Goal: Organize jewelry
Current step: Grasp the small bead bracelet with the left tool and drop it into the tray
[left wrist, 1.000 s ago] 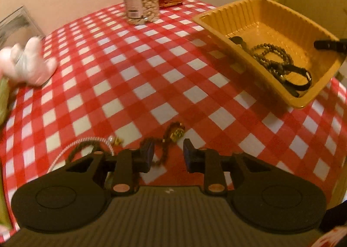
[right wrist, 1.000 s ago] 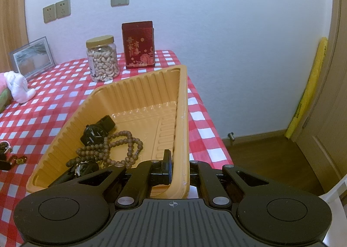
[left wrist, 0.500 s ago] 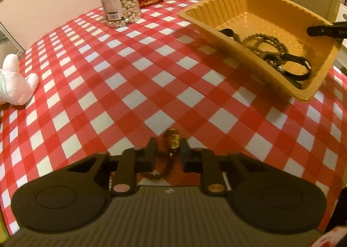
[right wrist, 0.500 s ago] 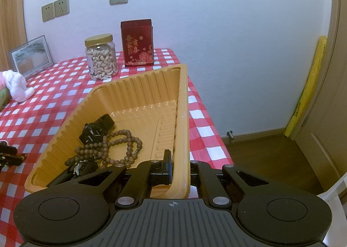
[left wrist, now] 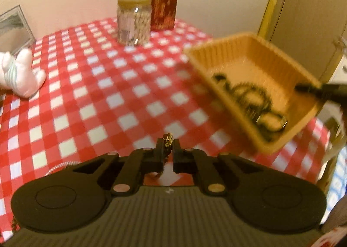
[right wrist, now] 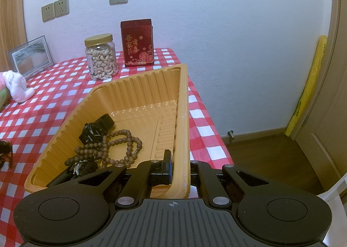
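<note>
My left gripper (left wrist: 168, 145) hangs over the red-checked tablecloth, its jaws closing on a small gold charm bracelet (left wrist: 168, 137) pinched at the fingertips; part of it dangles below. To its right stands the orange plastic tray (left wrist: 249, 51), blurred. My right gripper (right wrist: 179, 160) is shut on the near wall of the tray (right wrist: 138, 93), one finger inside and one outside. In the tray lie a black watch (right wrist: 95, 133), a brown bead string (right wrist: 121, 145) and a second dark watch (right wrist: 83, 166).
At the back of the table stand a cashew jar (right wrist: 100, 57), a red box (right wrist: 137, 43) and a picture frame (right wrist: 30, 56). A white plush toy (right wrist: 17, 86) sits at the left. A white cord necklace (left wrist: 63, 165) lies near my left gripper. The table's right edge drops to the floor.
My left gripper's jaws have closed on the gold bracelet and lifted it off the cloth, and its view has swung up. The right gripper and the tray have stayed put.
</note>
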`<action>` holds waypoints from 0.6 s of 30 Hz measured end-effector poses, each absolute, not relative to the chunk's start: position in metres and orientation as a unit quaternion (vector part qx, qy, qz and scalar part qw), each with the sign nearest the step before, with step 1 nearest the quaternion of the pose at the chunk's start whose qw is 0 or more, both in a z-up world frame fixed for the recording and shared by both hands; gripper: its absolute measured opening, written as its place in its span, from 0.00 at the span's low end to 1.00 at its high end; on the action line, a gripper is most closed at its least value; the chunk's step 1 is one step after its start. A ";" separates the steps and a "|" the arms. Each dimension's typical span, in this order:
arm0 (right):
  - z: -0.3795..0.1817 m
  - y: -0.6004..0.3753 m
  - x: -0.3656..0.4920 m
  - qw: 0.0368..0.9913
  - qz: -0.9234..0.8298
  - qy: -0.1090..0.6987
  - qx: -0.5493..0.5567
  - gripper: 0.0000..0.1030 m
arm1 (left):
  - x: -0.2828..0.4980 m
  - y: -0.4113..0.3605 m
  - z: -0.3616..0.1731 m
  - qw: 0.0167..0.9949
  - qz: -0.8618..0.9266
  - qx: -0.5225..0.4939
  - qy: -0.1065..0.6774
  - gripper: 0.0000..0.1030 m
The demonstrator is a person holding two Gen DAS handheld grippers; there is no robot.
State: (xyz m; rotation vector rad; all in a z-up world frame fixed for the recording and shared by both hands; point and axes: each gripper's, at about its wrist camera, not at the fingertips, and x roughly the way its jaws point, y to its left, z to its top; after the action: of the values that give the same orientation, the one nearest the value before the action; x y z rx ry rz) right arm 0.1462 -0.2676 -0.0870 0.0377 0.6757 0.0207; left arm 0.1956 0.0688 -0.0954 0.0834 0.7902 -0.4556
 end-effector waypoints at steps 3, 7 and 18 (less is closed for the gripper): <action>-0.087 -0.267 0.146 0.943 0.011 0.331 0.018 0.04 | 0.197 0.054 -0.078 0.900 -0.239 0.023 0.363 0.06; -0.087 -0.267 0.147 0.943 0.013 0.331 0.017 0.04 | 0.202 0.025 -0.061 0.897 -0.269 0.001 0.352 0.06; -0.084 -0.265 0.144 0.945 0.016 0.326 0.013 0.04 | 0.234 -0.058 -0.066 0.872 -0.314 -0.025 0.374 0.06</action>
State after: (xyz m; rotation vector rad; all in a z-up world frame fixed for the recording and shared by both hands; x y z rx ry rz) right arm 0.1438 -0.2652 -0.0837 0.0260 0.6651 0.0327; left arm 0.2341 -0.0578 -0.0657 -0.0519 0.7819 -0.6554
